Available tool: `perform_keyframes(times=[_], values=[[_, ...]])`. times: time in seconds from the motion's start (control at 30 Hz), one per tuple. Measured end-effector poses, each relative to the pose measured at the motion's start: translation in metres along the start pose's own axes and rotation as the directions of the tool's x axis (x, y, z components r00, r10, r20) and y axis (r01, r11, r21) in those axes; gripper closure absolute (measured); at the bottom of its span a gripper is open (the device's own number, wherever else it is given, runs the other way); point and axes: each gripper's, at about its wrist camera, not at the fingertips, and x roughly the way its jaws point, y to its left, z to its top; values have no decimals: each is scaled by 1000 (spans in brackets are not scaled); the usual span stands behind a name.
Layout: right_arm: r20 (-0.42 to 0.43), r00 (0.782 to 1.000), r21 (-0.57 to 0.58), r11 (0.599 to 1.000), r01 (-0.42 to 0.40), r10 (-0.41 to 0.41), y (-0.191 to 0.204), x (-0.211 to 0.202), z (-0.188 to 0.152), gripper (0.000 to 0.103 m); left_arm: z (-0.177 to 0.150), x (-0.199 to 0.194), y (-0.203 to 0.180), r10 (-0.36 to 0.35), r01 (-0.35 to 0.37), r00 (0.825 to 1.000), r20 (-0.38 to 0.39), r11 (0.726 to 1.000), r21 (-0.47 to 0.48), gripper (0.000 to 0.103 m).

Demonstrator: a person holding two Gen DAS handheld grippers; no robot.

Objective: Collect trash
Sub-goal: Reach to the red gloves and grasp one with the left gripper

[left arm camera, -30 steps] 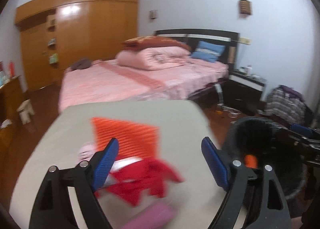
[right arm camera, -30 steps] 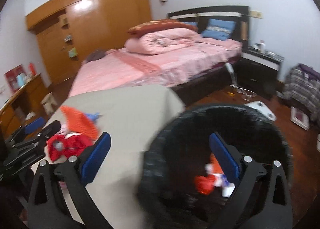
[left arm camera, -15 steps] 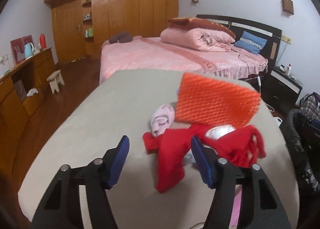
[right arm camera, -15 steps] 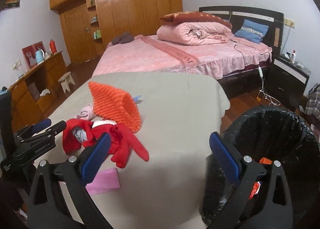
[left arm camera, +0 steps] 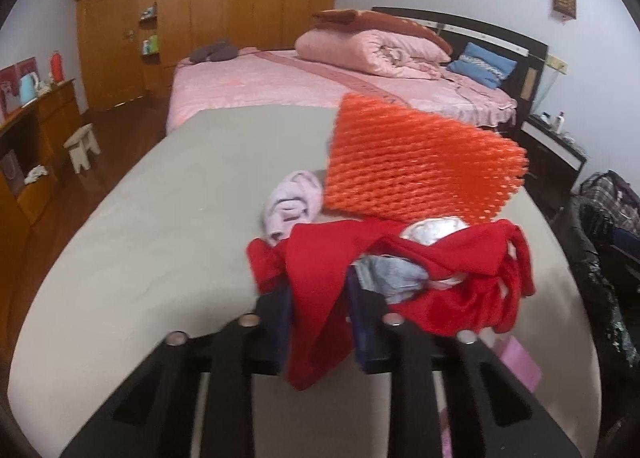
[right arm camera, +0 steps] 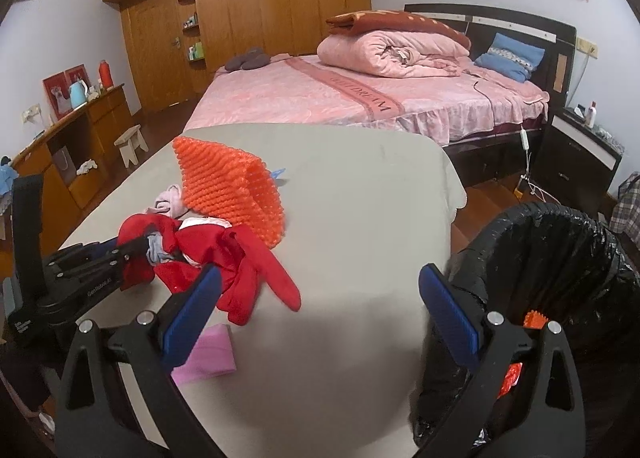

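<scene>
Both left fingers [left arm camera: 360,322] have just closed onto the red cloth [left arm camera: 320,290] lying between them on the table [left arm camera: 160,238], readying it for the bin [right arm camera: 560,258], while the right gripper [right arm camera: 320,310] hangs spread, empty.

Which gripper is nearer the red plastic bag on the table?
Left. The left gripper has just closed on the red plastic bag; the right gripper hangs open, apart from it, beside the black-lined bin.
</scene>
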Motion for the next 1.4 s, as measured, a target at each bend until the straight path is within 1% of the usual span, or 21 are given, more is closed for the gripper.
perform_keyframes(times=[0.17,0.4,0.47,0.57,0.8,1.1,1.13,1.4], values=[[4,1000,-8,1000,3,-3,2,-1,0,7,2,-8,0,-19,19,1000,21,999,-27,88],[15,1000,-7,1000,1,-1,3,-5,2,7,19,-38,5,-24,31,993,112,998,-58,88],[18,1000,-9,1000,-3,3,5,-6,3,7,24,-45,6,-42,51,991,129,997,-65,88],[21,1000,-17,1000,-9,9,8,-7,5,7,27,-44,5,-46,53,991,122,997,-58,88],[15,1000,-22,1000,-11,11,9,-5,5,7,14,-31,5,-35,38,998,56,998,-48,87],[16,1000,-34,999,-21,22,17,-6,8,7,11,-33,10,-15,17,999,51,999,-37,88],[16,1000,-36,999,-23,24,17,-6,9,7,11,-34,12,-13,15,999,53,999,-39,92],[36,998,-39,998,-56,58,27,-8,18,7,24,-56,26,9,2,991,137,997,-79,94]])
